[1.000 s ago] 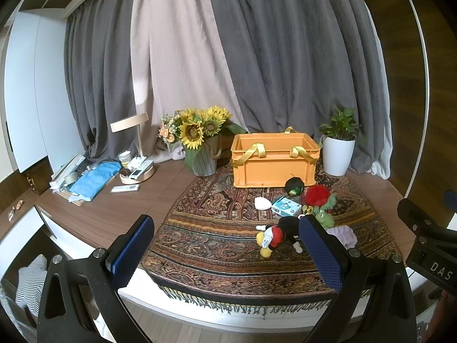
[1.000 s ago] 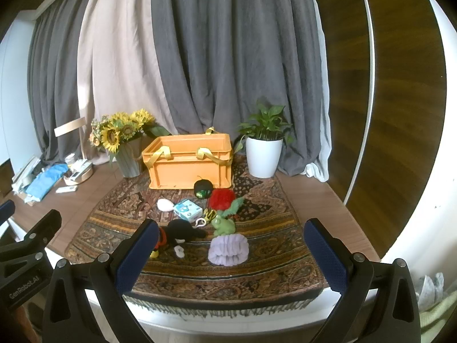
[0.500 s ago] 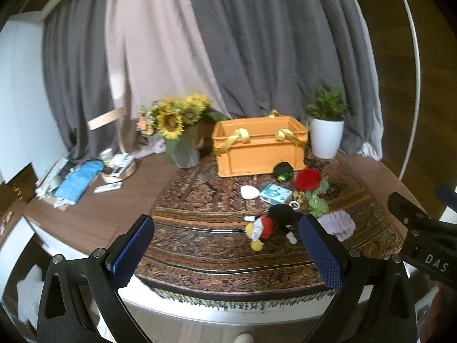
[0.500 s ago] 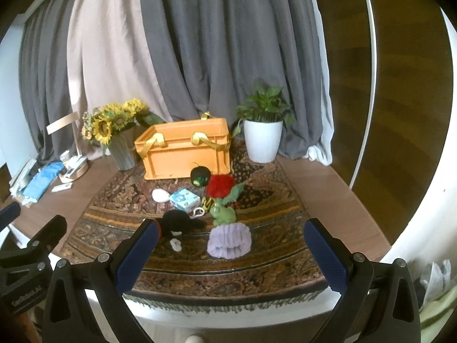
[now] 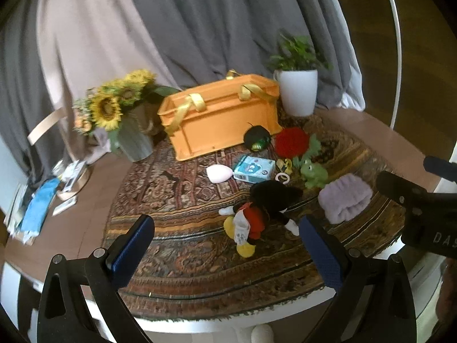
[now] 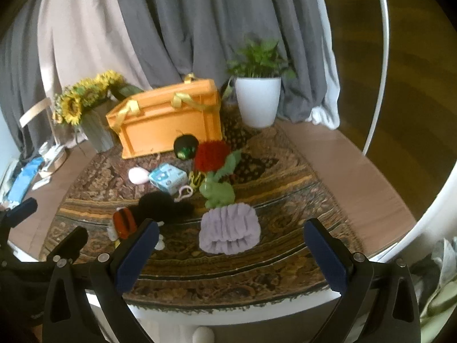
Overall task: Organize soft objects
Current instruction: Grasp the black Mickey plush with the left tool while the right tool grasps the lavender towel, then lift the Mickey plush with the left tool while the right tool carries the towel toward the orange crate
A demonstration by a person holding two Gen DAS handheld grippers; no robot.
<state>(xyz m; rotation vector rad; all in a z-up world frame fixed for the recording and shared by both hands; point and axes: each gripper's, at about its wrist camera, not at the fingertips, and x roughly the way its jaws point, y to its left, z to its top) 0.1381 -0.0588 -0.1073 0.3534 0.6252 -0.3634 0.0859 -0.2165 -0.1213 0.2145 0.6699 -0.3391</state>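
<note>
Soft toys lie on a patterned rug (image 5: 182,245) before an orange crate (image 5: 220,114) (image 6: 168,123). A mouse plush (image 5: 257,208) (image 6: 154,208) lies nearest the left gripper. A lilac fluffy band (image 5: 345,197) (image 6: 228,228), a green frog plush (image 5: 314,171) (image 6: 217,191), a red pompom (image 5: 291,140) (image 6: 211,154), a dark round toy (image 5: 257,138) (image 6: 185,145), a pink pad (image 5: 218,173) and a blue tissue pack (image 5: 254,168) (image 6: 168,177) lie around it. My left gripper (image 5: 225,248) and right gripper (image 6: 231,254) are open and empty above the rug's near edge.
A sunflower vase (image 5: 120,117) stands left of the crate and a white potted plant (image 5: 298,85) (image 6: 257,97) to its right. A lamp base, remote and blue cloth (image 5: 37,205) lie on the wooden table at far left. Grey curtains hang behind.
Both grippers have moved forward and down toward the toys, which now look larger. Both stay open and empty. Nothing on the rug has moved.
</note>
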